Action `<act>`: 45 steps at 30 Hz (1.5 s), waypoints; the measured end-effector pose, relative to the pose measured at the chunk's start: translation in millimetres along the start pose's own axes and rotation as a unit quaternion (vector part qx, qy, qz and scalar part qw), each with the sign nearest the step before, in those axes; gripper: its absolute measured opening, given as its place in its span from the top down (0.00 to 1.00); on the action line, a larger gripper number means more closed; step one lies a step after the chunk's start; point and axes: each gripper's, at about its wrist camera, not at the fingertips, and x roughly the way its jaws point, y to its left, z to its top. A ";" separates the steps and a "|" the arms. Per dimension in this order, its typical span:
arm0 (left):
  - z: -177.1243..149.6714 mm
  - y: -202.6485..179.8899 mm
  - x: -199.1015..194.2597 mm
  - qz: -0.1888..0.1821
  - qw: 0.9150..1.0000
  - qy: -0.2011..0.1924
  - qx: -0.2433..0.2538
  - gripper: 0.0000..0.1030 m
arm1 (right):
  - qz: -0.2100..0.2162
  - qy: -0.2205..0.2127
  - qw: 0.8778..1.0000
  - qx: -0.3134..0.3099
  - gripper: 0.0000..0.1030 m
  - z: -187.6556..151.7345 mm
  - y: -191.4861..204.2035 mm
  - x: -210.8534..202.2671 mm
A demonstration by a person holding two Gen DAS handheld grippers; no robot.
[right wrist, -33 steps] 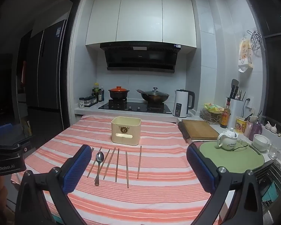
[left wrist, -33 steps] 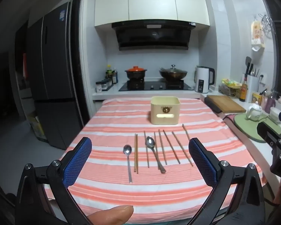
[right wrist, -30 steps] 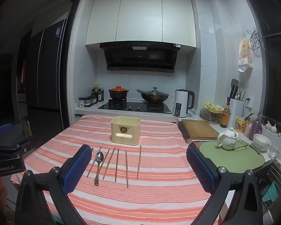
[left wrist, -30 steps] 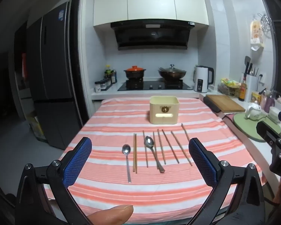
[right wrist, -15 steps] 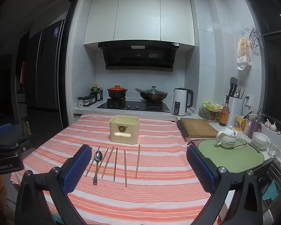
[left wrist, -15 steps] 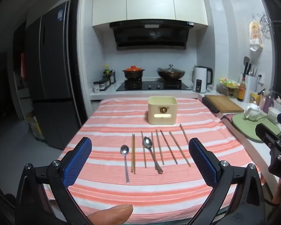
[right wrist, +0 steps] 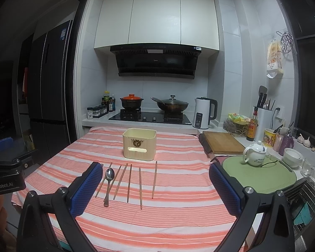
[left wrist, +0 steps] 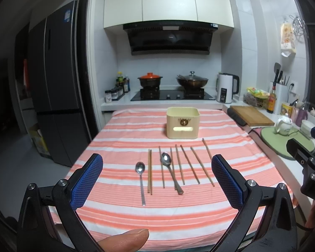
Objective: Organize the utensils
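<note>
- Little has been shifted since the earlier frames; the row of utensils is seen slightly lower and closer in the left wrist view, and both grippers have been kept wide apart throughout.
- Two spoons and several chopsticks (left wrist: 179, 163) are laid side by side on the striped tablecloth (left wrist: 178, 216), their long axes running away from the cameras toward the cream box (left wrist: 182, 122); the right-hand sticks are fanned slightly outward at their near ends.
- One spoon (left wrist: 141, 180) is laid at the left end of the row, bowl at the far end, handle toward the viewer; the second spoon (left wrist: 170, 171) is laid among the chopsticks, bowl also at the far end, handle angled to the right and crossing one stick.
- A pair of chopsticks (left wrist: 150, 171) is laid touching, between the two spoons.
- The box is stood upright behind the row, apart from it.
- The left gripper (left wrist: 157, 182) is held fully spread above the near table edge; nothing is held or touched by its blue pads (left wrist: 87, 181); a fingertip (left wrist: 126, 240) is seen beneath it.
- The right gripper (right wrist: 155, 189) is likewise spread wide and empty, held level and aimed at the right side of the row.
</note>
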 end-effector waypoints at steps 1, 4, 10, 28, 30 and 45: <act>-0.3 0.2 0.3 0.000 1.000 0.001 -0.001 0.00 | 0.000 0.000 1.000 0.000 0.00 0.3 -0.1 0.1; -0.3 1.0 1.3 -0.001 1.000 0.001 -0.001 0.00 | 0.001 0.000 1.000 -0.001 0.00 0.2 0.0 0.4; -0.4 1.3 1.3 -0.003 1.000 0.002 -0.002 0.00 | 0.000 0.001 1.000 -0.001 0.00 0.8 0.2 1.0; -0.9 1.7 1.3 -0.004 1.000 0.002 0.000 0.00 | -0.001 0.003 1.000 -0.003 0.00 0.6 -0.8 0.9; -0.4 1.8 0.6 -0.004 1.000 0.000 -0.001 0.00 | -0.001 0.001 1.000 -0.003 0.00 0.9 -1.2 0.5; 1.7 -1.4 1.7 -0.009 1.000 0.001 -0.006 0.00 | -0.001 -0.003 1.000 -0.007 0.00 5.1 0.5 -0.6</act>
